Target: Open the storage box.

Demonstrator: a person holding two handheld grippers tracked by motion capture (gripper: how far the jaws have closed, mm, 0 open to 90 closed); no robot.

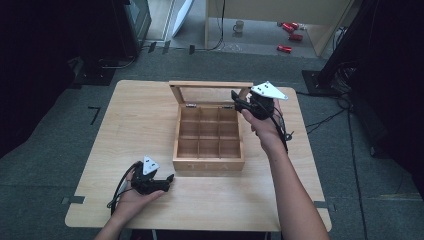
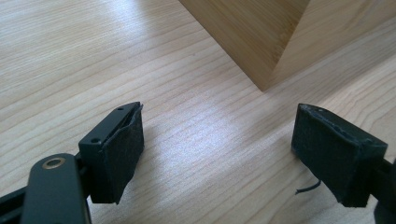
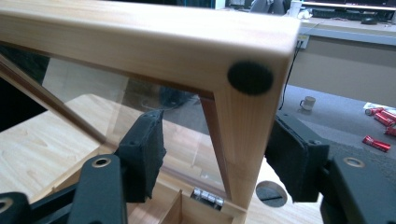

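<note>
A wooden tea box (image 1: 207, 162) with several empty compartments stands mid-table, its glass-paned lid (image 1: 210, 85) raised upright at the back. My right gripper (image 1: 239, 101) is at the lid's right end. In the right gripper view its jaws (image 3: 215, 140) straddle the lid frame's side rail (image 3: 243, 140): the right pad (image 3: 292, 158) lies against the rail's outer face, while the left pad (image 3: 142, 149) stands apart in front of the glass. My left gripper (image 1: 169, 181) rests on the table near the box's front left corner (image 2: 268, 70), open (image 2: 217, 135) with nothing between its pads.
The light wooden table (image 1: 135, 125) has bare surface left of the box and along its front. A small hinge (image 3: 208, 197) joins lid and box. On the floor beyond are a mug (image 1: 239, 26) and red packets (image 1: 285, 48). Dark equipment flanks both sides.
</note>
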